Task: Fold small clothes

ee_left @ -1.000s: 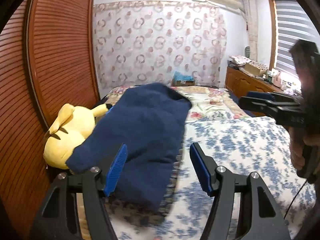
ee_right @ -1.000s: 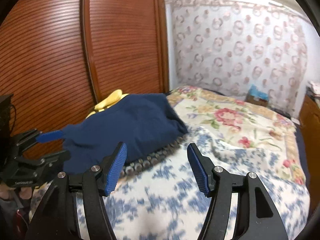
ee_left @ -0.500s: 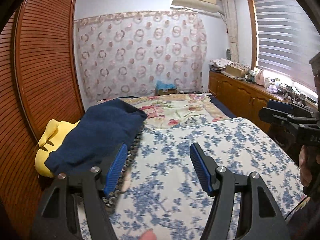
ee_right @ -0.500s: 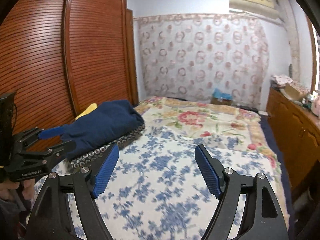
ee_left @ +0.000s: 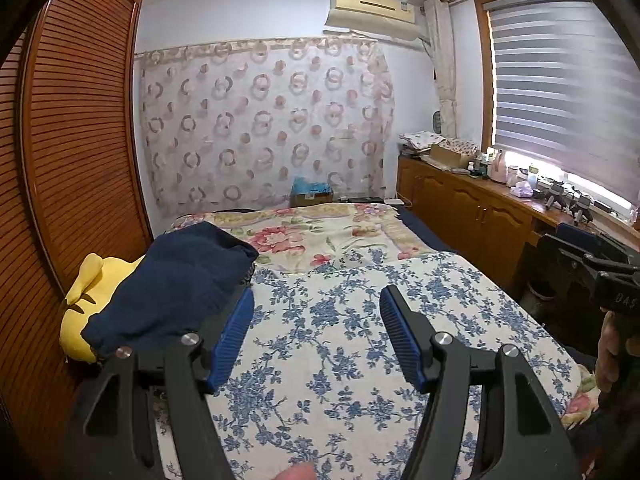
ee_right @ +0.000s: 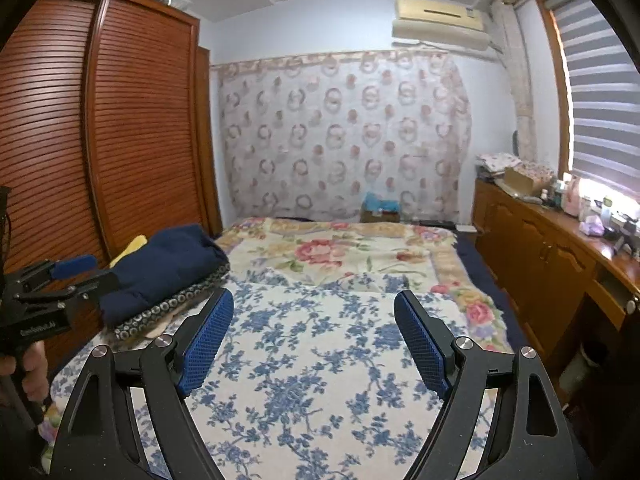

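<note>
A folded navy garment lies at the bed's left edge, on top of a dark cloth with a ring pattern and against a yellow plush toy. My left gripper is open over the blue-flowered bedspread, to the right of the garment and holding nothing. My right gripper hovers over the same bedspread; its jaws are opening and nothing is between them. Each gripper also shows at the edge of the other view, held by a hand.
A louvred wooden wardrobe runs along the left of the bed. A low wooden cabinet with clutter stands on the right under the window. A rose-patterned blanket covers the far half of the bed.
Both grippers have pulled back from the navy garment, which now looks smaller and further left. The right gripper's jaws have widened and it has swung right, towards the middle of the bed.
</note>
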Action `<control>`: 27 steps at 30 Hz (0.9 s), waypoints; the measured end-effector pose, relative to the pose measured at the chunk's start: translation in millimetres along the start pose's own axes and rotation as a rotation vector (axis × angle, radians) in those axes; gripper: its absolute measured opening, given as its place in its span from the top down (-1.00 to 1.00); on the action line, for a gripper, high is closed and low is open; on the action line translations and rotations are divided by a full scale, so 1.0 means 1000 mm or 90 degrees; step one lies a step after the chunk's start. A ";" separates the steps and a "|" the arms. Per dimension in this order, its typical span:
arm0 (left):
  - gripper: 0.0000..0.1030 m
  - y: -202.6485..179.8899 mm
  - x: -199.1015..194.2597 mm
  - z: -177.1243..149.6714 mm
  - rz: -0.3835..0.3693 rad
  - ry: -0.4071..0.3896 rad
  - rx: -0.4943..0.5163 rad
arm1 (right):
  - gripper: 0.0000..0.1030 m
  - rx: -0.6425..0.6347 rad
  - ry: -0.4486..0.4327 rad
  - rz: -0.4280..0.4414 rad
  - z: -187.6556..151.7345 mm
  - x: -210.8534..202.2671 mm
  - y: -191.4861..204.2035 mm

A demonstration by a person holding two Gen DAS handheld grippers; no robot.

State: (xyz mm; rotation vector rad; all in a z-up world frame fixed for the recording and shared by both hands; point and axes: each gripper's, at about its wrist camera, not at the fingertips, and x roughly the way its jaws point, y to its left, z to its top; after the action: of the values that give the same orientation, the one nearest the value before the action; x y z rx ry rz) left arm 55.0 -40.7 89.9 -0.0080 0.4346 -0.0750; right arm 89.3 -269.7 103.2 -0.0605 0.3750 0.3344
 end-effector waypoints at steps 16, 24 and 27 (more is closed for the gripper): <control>-0.27 -0.010 0.001 -0.003 -0.001 0.008 -0.008 | -0.64 0.013 0.003 -0.014 -0.010 -0.006 -0.012; -0.27 -0.011 0.000 -0.002 0.002 0.008 -0.007 | -0.64 0.014 0.003 -0.015 -0.011 -0.006 -0.012; -0.27 -0.010 0.000 -0.002 0.002 0.008 -0.008 | -0.64 0.014 0.003 -0.014 -0.011 -0.006 -0.012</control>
State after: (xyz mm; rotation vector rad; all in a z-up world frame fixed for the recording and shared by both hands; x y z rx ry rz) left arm 52.9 -50.2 88.1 -0.0196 0.4476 -0.0687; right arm 84.3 -284.1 95.0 -0.0445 0.3820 0.3080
